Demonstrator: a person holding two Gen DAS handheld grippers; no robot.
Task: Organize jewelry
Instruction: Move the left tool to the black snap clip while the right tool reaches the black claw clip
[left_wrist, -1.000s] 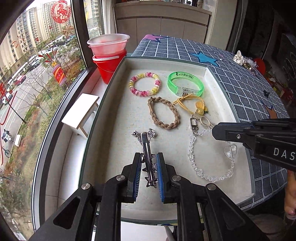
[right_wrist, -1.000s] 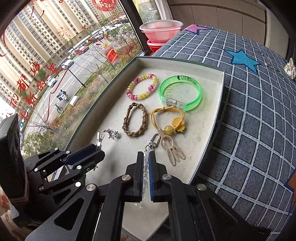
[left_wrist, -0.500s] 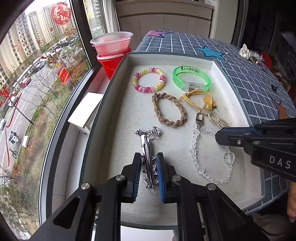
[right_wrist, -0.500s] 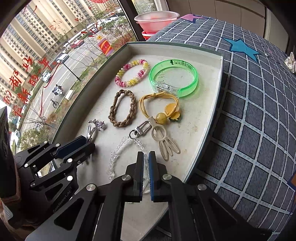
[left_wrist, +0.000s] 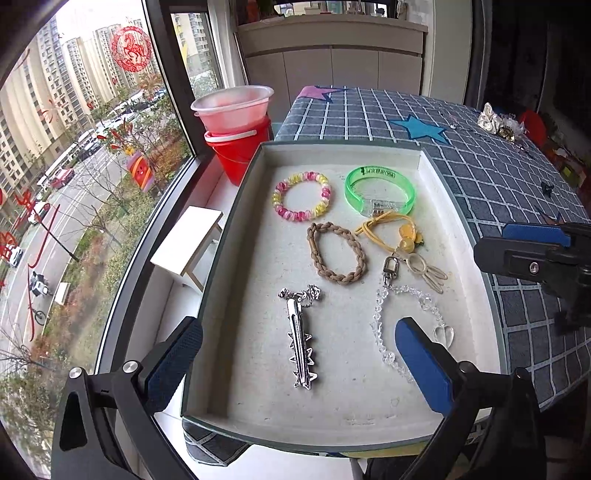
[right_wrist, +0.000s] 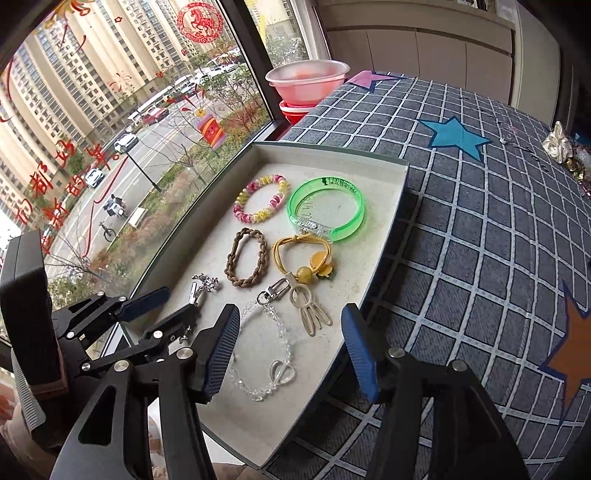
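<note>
In tray (left_wrist: 236, 236): beaded bracelet (left_wrist: 301, 201) far left, bangle (left_wrist: 380, 190) right; hair clip (left_wrist: 301, 339) near, crystal chain (left_wrist: 384, 332) right.

— Can you see all of the silver hair clip (right_wrist: 202, 286) from the right side?

— No, only its decorated end; the left hand-held gripper (right_wrist: 162, 306) covers the rest.

— And the crystal bead bracelet (left_wrist: 402, 325)?

— In the left view, a blue pad (left_wrist: 424, 365) hides part of its near loop.

— The lettering on the green bangle (left_wrist: 380, 190)?

— Too small to read.

— That pile at the far corner of the surface (left_wrist: 480, 162)?

— The shiny trinkets (left_wrist: 498, 123) blur together. The right hand-held gripper (left_wrist: 532, 247) runs off the picture's edge.
</note>
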